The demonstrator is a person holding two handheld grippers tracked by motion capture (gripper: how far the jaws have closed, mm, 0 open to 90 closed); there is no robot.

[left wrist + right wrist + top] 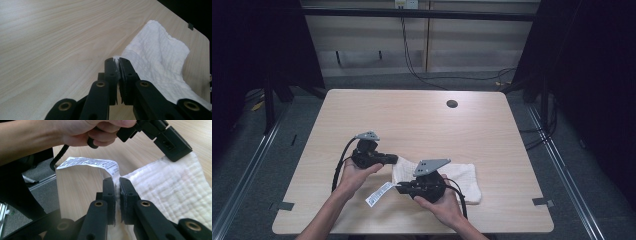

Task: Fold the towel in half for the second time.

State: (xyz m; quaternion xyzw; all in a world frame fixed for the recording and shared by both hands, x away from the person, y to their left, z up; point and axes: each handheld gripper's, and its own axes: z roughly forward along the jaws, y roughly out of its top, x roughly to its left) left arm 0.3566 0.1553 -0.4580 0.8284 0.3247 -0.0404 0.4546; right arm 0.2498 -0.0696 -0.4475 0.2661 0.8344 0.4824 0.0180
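1. Cloth lies flat near the table's front edge, right of centre; its label sticks out toward the front.
2. My left gripper is clamped on the cloth's far left corner, jaws pinched together on the fabric.
3. My right gripper is clamped on the near left corner, right by the label.
4. Risks, as I judge them: both bites look thin, so a lift may slip a corner out; uneven pull would bunch the cloth; the label could snag.
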